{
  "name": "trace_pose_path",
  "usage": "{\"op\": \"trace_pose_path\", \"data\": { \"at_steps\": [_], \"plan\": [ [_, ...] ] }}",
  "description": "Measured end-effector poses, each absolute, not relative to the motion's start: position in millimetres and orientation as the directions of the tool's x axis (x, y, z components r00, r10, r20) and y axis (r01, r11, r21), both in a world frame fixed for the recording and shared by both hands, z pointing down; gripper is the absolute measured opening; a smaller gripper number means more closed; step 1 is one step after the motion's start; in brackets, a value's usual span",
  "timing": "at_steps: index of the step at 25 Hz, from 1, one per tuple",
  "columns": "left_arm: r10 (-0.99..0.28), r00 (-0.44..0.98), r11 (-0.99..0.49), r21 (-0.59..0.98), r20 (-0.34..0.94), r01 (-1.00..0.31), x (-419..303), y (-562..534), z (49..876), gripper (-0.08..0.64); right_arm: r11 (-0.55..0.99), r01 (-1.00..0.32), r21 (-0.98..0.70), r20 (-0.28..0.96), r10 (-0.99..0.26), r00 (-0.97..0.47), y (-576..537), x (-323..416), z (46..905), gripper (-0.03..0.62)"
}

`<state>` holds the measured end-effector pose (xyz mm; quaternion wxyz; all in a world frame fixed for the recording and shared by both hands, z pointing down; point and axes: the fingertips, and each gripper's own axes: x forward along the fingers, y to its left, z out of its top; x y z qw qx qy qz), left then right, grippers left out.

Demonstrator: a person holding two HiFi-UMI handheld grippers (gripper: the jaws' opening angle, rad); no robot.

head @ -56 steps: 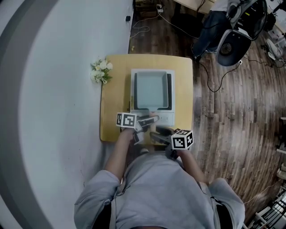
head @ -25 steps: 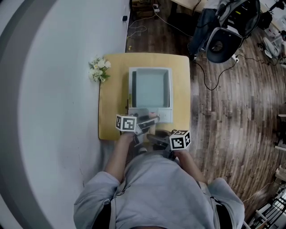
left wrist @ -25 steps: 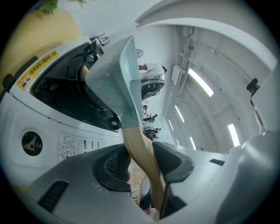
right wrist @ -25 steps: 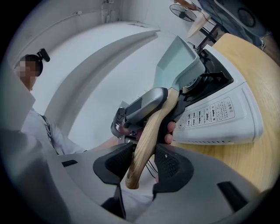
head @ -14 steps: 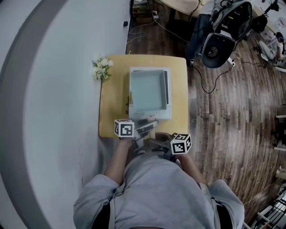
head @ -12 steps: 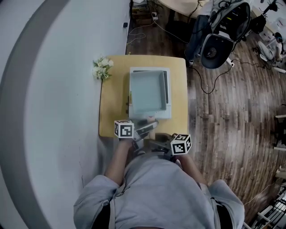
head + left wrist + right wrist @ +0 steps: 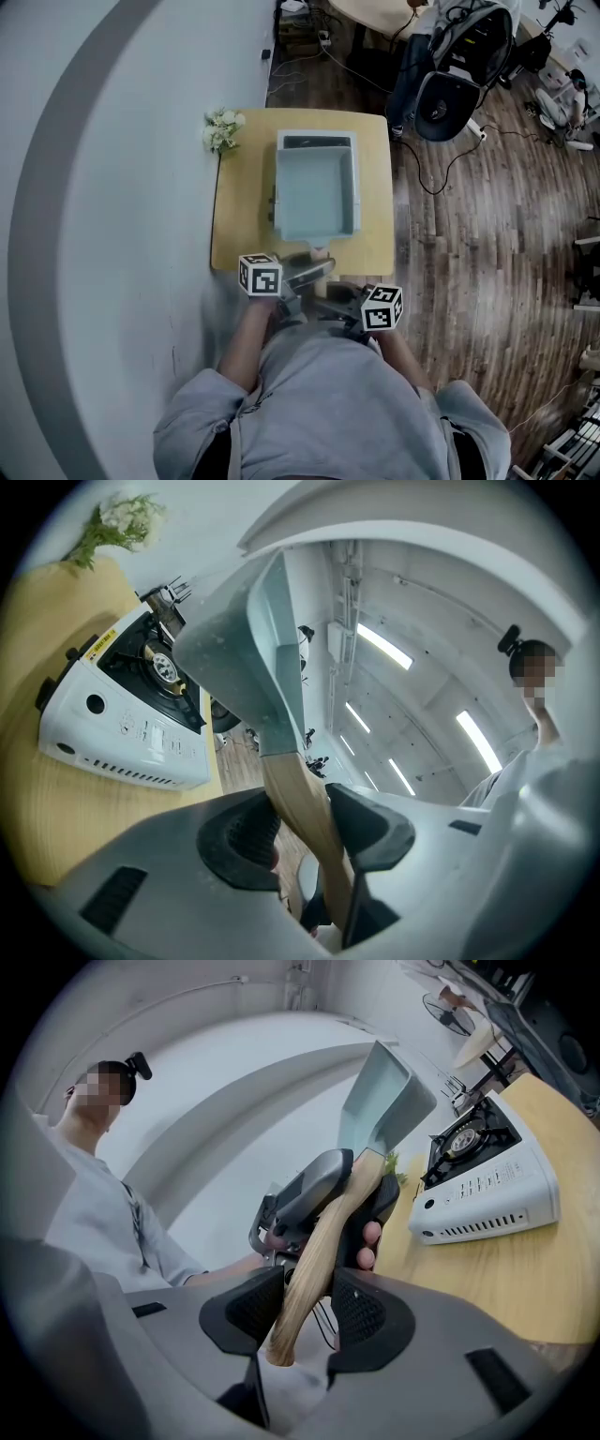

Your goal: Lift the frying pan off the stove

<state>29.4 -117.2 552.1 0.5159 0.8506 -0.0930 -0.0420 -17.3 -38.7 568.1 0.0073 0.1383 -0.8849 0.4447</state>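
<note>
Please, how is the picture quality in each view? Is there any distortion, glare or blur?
Head view: even light, sharp; the table edges bow a little. Left gripper view: strong fisheye, dark corners; ceiling lights glare white; the stove looks bent. Right gripper view: same fisheye; the handle is sharp, no glare.

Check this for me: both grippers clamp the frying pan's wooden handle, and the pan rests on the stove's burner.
Not quite: the frying pan is held up off the stove, burner bare, per the left gripper view. The left gripper and right gripper do clamp its wooden handle.
</note>
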Motion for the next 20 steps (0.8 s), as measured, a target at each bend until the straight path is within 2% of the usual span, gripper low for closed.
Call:
{"op": "trace_pose_path", "data": {
  "at_steps": [10, 20],
  "plan": [
    [-0.176, 0.984, -0.476, 0.877, -0.022, -0.066, 18, -50, 547, 0.163, 0.59, -0.279, -0.758, 0.109, -0.308, -0.945, 27, -29, 566, 0.149],
    [-0.151, 0.989, -0.494, 0.866, 0.009, -0.083, -1, 3, 548, 0.163, 0.603, -0.278, -0.748, 0.112, -0.298, -0.948, 79, -51, 568, 0.149]
  ]
}}
